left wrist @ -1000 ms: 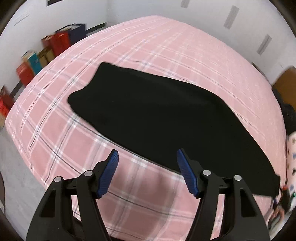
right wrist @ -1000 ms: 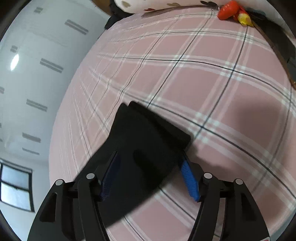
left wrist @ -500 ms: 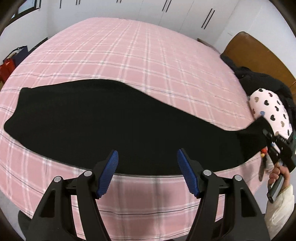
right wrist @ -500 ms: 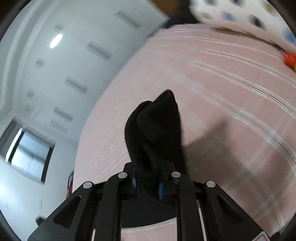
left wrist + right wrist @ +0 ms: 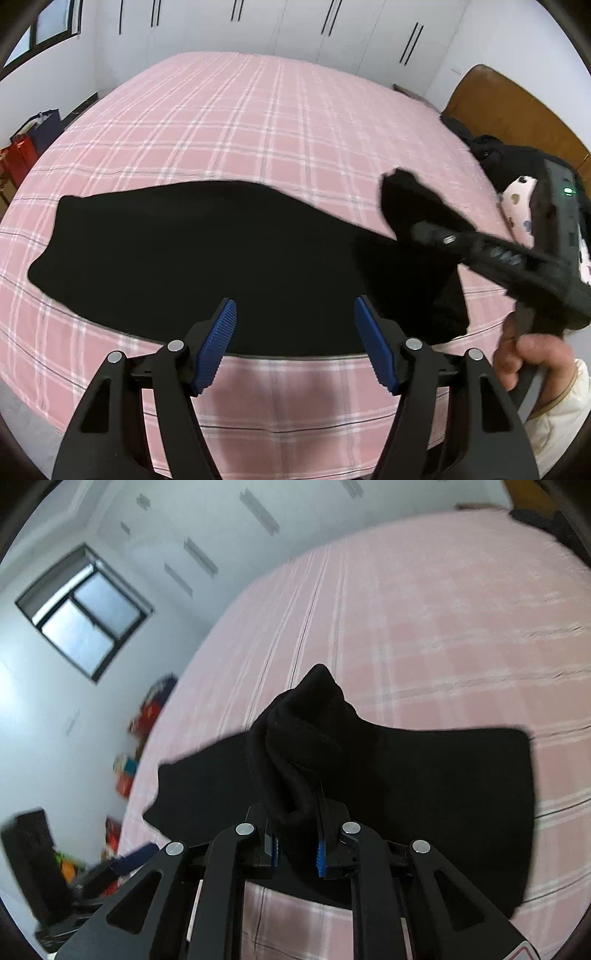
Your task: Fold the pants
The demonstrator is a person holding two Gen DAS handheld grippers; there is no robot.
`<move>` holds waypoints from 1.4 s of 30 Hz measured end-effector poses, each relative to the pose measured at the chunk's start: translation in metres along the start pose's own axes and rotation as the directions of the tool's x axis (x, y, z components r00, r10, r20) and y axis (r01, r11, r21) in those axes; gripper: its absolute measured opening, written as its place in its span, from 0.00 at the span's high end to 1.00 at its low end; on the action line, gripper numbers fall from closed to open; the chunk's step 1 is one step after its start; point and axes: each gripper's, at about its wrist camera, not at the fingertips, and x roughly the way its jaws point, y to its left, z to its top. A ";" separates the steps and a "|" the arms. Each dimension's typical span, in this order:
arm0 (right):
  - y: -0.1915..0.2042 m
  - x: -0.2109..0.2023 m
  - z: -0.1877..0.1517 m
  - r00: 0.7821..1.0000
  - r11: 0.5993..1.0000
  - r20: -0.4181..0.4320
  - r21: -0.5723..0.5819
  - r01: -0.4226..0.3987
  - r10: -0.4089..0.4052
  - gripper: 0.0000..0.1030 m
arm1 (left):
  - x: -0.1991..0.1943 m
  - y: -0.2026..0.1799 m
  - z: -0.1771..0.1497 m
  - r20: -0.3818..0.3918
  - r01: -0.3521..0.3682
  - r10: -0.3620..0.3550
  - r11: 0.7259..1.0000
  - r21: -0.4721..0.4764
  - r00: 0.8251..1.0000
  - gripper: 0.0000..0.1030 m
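Pants [image 5: 192,258], all black, lie flat across the near side of a bed [image 5: 258,122] with a pink checked sheet. One end of the pants is lifted up off the sheet and bunched into a lump.

Holding that lump is the right gripper [image 5: 297,849]. Its two blue pads are squeezed tight on the black cloth, which sticks up between them in a fold. From the left wrist camera, the right gripper [image 5: 424,230] shows on the right side, a bit blurry, with the person's right hand [image 5: 528,354] around its handle.

Nearer the edge of the bed is the left gripper [image 5: 295,343]. Its blue fingers [image 5: 216,343] are spread wide apart and hold nothing. They hang just above the near edge of the pants.

Behind the bed are white closet doors [image 5: 295,26]. A brown headboard [image 5: 517,107] is at the right, with a spotted pillow [image 5: 519,199] beside it. Red bags [image 5: 18,158] sit on the floor at the left, and a window [image 5: 85,613] is in the wall.
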 end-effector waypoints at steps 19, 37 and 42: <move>0.059 0.043 -0.062 0.990 0.986 -0.105 -0.148 0.077 -0.093 0.41 | 0.009 0.288 -0.033 0.080 -0.069 0.165 0.736 -0.674 0.983 0.38; 0.035 0.005 -0.083 0.988 0.993 -0.105 -0.052 0.104 -0.109 0.41 | -0.018 0.203 0.031 0.212 0.005 0.094 0.905 -0.425 0.973 0.90; 0.011 -0.019 -0.081 0.991 0.993 -0.058 -0.005 0.117 -0.117 0.41 | -0.054 0.107 0.067 0.290 0.107 -0.037 0.967 -0.231 0.956 0.90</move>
